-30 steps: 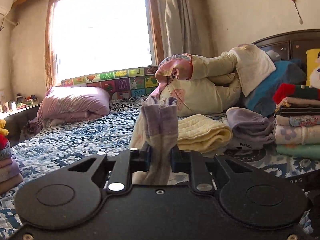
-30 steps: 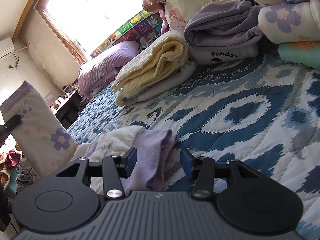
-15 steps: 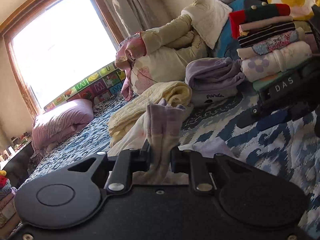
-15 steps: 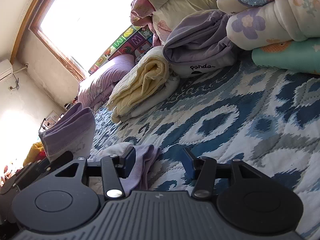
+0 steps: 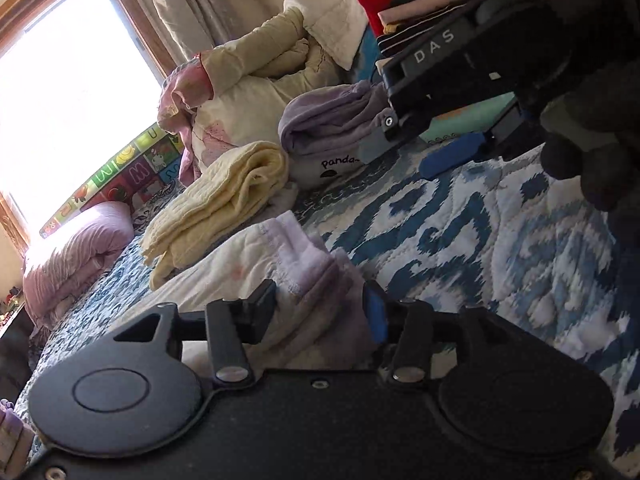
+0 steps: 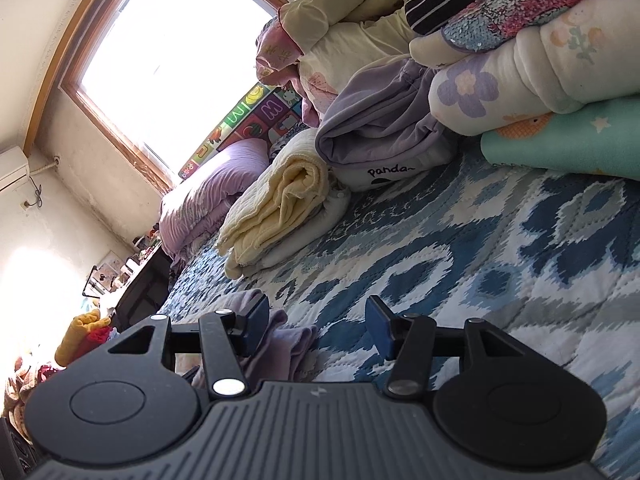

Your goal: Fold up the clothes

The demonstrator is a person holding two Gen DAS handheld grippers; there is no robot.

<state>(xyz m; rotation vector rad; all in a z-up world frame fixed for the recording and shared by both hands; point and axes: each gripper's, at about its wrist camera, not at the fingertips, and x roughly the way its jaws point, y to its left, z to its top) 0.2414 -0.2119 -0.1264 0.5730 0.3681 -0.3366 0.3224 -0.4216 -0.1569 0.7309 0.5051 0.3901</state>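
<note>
A cream garment with a lilac cuff (image 5: 304, 276) lies folded on the blue patterned quilt (image 5: 500, 248). My left gripper (image 5: 320, 312) stands open around its lilac end, the jaws apart on either side of the cloth. My right gripper (image 6: 318, 326) is open and empty low over the quilt; the same lilac cuff (image 6: 286, 344) lies by its left finger. The right gripper (image 5: 448, 120) also shows from the side in the left wrist view, held by a gloved hand (image 5: 588, 132).
Folded clothes lie ahead: a yellow towel (image 6: 276, 208), a lilac "panda" garment (image 6: 384, 132), and a tall stack of folded pieces (image 6: 532, 64) at right. Bundled bedding (image 5: 256, 92) and a lilac pillow (image 5: 76, 248) lie by the window.
My left gripper lowered the garment from upright onto the quilt, folding it over, and opened its jaws. My right gripper drew back from the cuff and rose a little.
</note>
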